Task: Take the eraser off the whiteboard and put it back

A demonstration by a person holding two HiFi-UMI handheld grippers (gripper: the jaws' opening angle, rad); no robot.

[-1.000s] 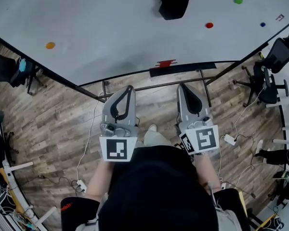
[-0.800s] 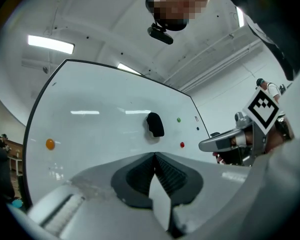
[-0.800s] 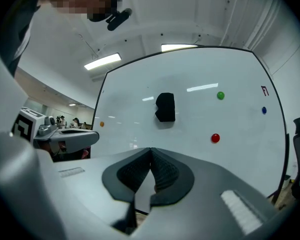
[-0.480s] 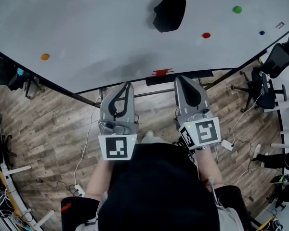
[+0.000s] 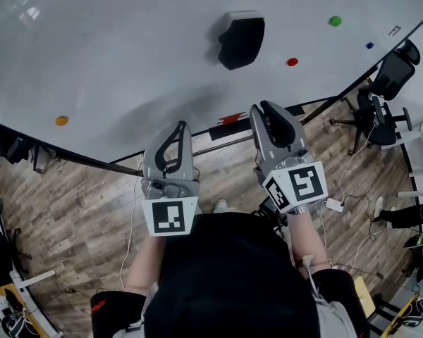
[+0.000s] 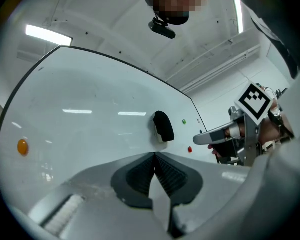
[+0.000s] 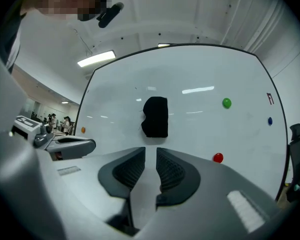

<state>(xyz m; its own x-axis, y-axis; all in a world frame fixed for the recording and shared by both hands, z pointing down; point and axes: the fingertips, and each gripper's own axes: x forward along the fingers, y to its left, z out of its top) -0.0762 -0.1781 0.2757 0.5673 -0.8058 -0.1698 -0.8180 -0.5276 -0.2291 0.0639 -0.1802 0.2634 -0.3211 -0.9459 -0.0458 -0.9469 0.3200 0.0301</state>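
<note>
The person's dark top [image 5: 233, 280] fills the near view and cuts off the arms, and the hands are mostly hidden behind the claws' rear ends. Both claws are held about level, side by side, pointing at the whiteboard [image 5: 127, 48]. The left claw [image 5: 180, 127] has its tips together and is empty. The right claw [image 5: 268, 108] has just been opening: a narrow gap shows, with nothing in it. The black eraser [image 5: 240, 41], a rounded block, clings to the board at 11 o'clock from the right claw, well apart. A red magnet [image 5: 292, 62] sits at the eraser's 4 o'clock.
</note>
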